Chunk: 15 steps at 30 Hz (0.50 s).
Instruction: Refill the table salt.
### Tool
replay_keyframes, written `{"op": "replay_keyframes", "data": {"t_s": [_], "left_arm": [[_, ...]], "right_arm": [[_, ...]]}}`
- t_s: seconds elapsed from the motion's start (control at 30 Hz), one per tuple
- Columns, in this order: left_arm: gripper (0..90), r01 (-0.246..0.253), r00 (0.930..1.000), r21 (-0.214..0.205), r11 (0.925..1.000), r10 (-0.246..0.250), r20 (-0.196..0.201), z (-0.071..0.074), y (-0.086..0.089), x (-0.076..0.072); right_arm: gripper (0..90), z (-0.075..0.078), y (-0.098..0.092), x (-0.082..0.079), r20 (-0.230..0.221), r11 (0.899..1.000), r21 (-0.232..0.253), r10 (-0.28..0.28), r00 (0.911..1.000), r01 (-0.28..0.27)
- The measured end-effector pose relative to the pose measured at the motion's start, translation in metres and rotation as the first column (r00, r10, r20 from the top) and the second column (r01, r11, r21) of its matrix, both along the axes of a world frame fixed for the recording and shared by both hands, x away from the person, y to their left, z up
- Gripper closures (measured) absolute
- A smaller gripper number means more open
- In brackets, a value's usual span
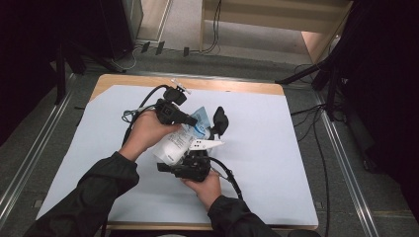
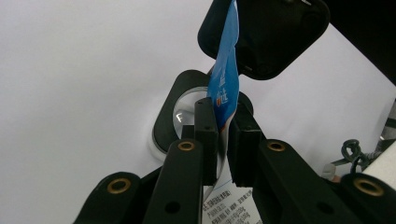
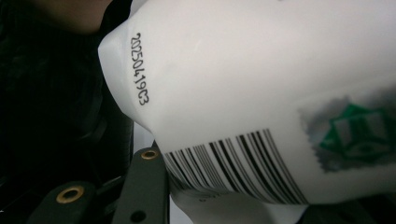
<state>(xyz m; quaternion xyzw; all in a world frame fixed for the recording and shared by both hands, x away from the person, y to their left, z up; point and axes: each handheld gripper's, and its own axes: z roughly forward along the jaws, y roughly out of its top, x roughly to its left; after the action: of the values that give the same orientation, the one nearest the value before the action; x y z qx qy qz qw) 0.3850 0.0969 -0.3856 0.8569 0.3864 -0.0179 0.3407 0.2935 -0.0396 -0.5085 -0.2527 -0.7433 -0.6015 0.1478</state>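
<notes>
Gripping pouch [image 1: 174,143]: left gripper [image 2: 223,140] pinches blue edge; right gripper [image 1: 197,163] clamps white body.

Lab-style recording bay, small wooden table [image 1: 232,88] under pale blue sheet [image 1: 267,163], black curtains [image 1: 385,74], tripod legs [image 1: 301,76], loose cables [image 1: 321,163] on grey carpet [image 1: 59,133]

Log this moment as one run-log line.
left gripper: shut on pouch top edge | right gripper: holds pouch bottom | pouch: lifted over table

black case [image 1: 220,120] blocks ahead — mat [image 1: 276,163] free rightward.
</notes>
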Motion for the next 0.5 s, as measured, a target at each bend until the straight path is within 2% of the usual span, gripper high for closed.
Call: {"op": "replay_keyframes", "data": {"t_s": [0.1, 0.2, 0.3, 0.37, 0.5], "left_arm": [[84.8, -0.003, 1.0, 0.006, 1.0, 0.003, 0.001, 0.0006, 0.001, -0.0001], [89.4, 0.003, 0.9999, 0.026, 0.9996, -0.003, 0.011, 0.0023, 0.0011, 0.0008], [90.0, 0.002, 0.9999, 0.057, 0.9983, -0.003, 0.014, 0.0032, -0.0007, 0.0031], [90.0, -0.004, 1.0, 0.053, 0.9986, 0.004, 0.007, 0.0027, -0.0014, 0.0048], [90.0, -0.005, 1.0, 0.07, 0.9975, 0.005, 0.004, 0.0028, -0.0025, 0.0061]], "right_arm": [[66.6, 0.0004, 0.0005, -0.001, 0.009, 1.0, -0.004, -0.003, 1.0, 0.003], [66.7, 0.0006, 0.0003, -0.0009, 0.009, 1.0, 0.005, 0.004, 1.0, -0.004], [66.7, 0.0004, 0.0004, -0.0005, 0.0, 1.0, 0.014, 0.008, 1.0, -0.008], [66.8, -0.0002, 0.0003, 0.0, 0.004, 1.0, 0.011, 0.006, 1.0, -0.006], [67.1, -0.0008, -0.0001, 0.0002, 0.0, 1.0, 0.004, 0.004, 1.0, -0.004]]}}
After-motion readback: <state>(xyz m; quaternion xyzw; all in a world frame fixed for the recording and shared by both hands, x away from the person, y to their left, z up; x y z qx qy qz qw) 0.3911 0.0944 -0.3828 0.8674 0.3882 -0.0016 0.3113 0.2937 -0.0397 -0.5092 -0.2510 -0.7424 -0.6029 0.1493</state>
